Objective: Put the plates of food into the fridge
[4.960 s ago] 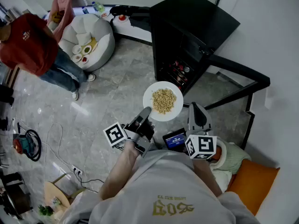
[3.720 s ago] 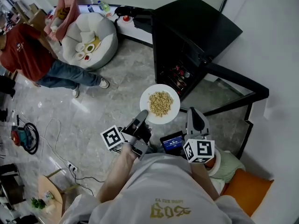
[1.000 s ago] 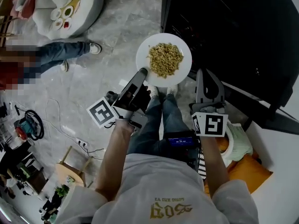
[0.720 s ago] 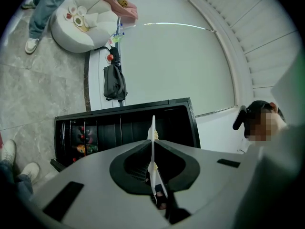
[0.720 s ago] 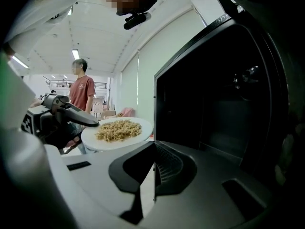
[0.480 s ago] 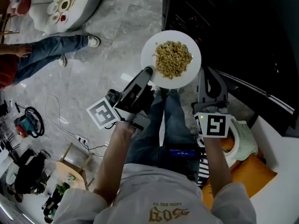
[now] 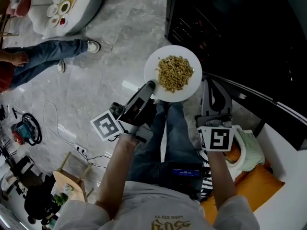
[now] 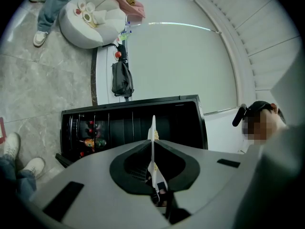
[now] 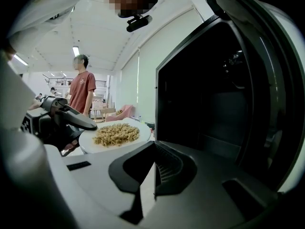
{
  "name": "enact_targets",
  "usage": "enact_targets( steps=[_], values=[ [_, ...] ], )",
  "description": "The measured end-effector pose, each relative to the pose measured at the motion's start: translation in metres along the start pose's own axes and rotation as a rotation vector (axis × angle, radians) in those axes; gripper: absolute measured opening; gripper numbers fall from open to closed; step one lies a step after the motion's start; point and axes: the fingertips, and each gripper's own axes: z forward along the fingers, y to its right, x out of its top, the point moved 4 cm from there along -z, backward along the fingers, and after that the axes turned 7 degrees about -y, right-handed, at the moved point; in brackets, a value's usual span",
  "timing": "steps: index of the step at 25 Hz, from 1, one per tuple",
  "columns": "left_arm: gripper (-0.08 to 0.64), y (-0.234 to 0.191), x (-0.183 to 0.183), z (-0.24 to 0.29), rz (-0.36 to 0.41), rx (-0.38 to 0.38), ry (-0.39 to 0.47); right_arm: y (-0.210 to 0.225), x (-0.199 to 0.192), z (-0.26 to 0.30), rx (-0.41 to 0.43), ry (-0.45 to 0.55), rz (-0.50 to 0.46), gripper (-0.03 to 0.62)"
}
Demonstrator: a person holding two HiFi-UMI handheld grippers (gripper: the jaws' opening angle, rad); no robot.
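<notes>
Fridge [image 7: 240, 28] interior near black in head view; body cut by top, right edges. Bystander [image 7: 33, 63] cut by left edge. Plate [image 8: 153, 128] edge-on in left gripper view, food [image 8: 156, 135] mostly hidden. Shelf items [image 8: 90, 140] too small to identify.

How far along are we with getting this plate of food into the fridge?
Done: the fridge stands open, and the plate of food is up, clamped at its rim by the left gripper. In hand: holding it at the fridge front. Left: setting it on a shelf inside. The right gripper is shut and empty.
</notes>
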Motion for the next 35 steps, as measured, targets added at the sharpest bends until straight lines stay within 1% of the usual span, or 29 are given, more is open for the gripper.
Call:
enact_targets(
  steps=[3, 6, 12, 15, 18, 23, 29, 35],
  values=[
    [0.019, -0.007, 0.0, -0.002, 0.013, 0.006, 0.003, -0.003, -0.011, -0.001, 0.023, -0.009, -0.01, 0.008],
    [0.018, -0.017, 0.009, 0.004, 0.024, 0.013, 0.019, 0.0, -0.02, 0.01, 0.042, -0.008, -0.01, 0.008],
    [0.018, -0.03, 0.022, 0.015, 0.036, 0.024, 0.021, 0.008, -0.022, 0.028, 0.042, 0.003, -0.009, 0.008],
    [0.018, -0.043, 0.025, 0.039, 0.04, 0.032, 0.03, 0.029, -0.027, 0.043, 0.033, 0.009, 0.0, 0.008],
    [0.02, -0.049, 0.024, 0.05, 0.022, 0.025, 0.033, 0.038, -0.031, 0.044, 0.012, -0.009, -0.006, 0.009],
    [0.018, -0.048, 0.025, 0.052, 0.0, -0.004, 0.025, 0.03, -0.025, 0.038, -0.023, -0.011, -0.005, 0.008],
    [0.02, -0.056, 0.025, 0.056, -0.027, 0.003, 0.036, 0.025, -0.027, 0.029, -0.05, -0.012, 0.007, 0.008],
    [0.018, -0.055, 0.026, 0.057, -0.016, -0.001, 0.032, 0.025, -0.03, 0.025, -0.059, -0.007, 0.017, 0.008]
  ],
)
